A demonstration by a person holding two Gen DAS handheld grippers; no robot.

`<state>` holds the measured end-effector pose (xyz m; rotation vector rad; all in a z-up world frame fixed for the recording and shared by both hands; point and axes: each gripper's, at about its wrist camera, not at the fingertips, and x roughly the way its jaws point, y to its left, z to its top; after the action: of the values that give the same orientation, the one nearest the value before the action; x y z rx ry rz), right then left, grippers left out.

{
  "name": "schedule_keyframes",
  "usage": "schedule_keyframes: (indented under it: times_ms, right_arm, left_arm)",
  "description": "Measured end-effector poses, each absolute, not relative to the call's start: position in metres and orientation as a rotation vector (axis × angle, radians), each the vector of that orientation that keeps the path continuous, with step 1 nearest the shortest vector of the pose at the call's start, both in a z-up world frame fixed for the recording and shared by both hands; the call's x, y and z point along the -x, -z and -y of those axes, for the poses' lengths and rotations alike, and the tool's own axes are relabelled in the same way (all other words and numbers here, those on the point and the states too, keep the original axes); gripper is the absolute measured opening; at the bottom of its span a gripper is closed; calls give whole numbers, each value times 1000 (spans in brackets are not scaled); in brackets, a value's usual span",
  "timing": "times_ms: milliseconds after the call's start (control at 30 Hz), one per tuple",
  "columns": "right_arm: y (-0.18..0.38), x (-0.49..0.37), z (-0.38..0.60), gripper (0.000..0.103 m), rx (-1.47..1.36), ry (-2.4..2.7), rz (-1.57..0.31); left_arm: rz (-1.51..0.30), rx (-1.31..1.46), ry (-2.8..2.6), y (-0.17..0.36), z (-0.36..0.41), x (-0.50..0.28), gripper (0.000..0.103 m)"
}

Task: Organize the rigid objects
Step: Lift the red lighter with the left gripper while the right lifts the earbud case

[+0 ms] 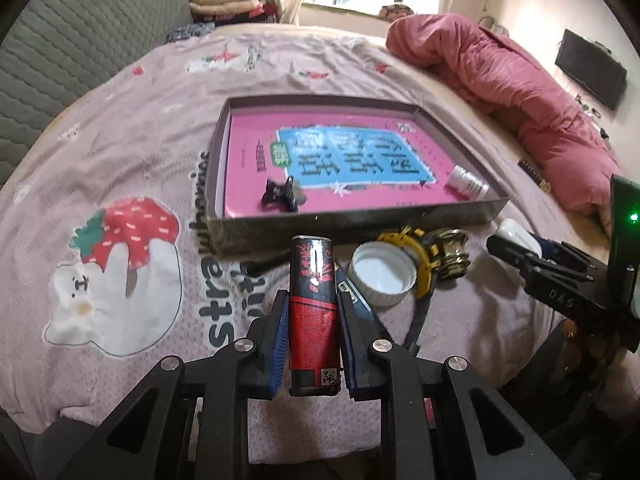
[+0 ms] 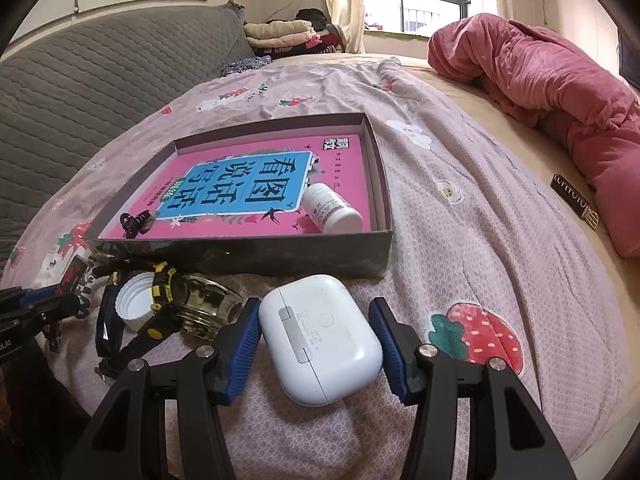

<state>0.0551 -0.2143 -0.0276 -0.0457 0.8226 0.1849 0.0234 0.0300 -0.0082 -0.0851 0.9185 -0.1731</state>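
Stowed in tray: the shallow tray (image 2: 382,184) on the bed (image 2: 500,216) carries a pink book (image 2: 240,184); on the book lie a black hair clip (image 2: 134,222) near the tray's front left corner and a white bottle (image 2: 334,212) on its side at the front right corner.
Left to stow: a white cap (image 2: 132,306), a yellow-and-black watch (image 2: 158,292) and a brass piece (image 2: 208,310) clustered just outside the tray's front wall, plus both items at the tongs.
Progress, judged: roughly a third done.
Left gripper (image 1: 312,332): narrow, pads clamped on a red-and-black lighter (image 1: 312,300), apparently lifted clear of the sheet just before the front wall.
Lighter axis: long axis runs along the fingers, the far end aimed at the tray, the base nearest the camera.
Right gripper (image 2: 316,340): wide, straddling a white earbud case (image 2: 320,336) that rests on the bed before the tray's front right corner; pads not touching it.
Case axis: runs diagonally between the fingers.
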Motion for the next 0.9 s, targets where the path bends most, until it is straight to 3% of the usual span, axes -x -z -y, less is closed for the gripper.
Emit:
schedule_keyframes:
  times_ms: [900]
  right_arm:
    - [-3, -51, 179, 54, 98, -259, -711]
  left_arm:
    - [-808, 159, 184, -8, -33, -43, 23]
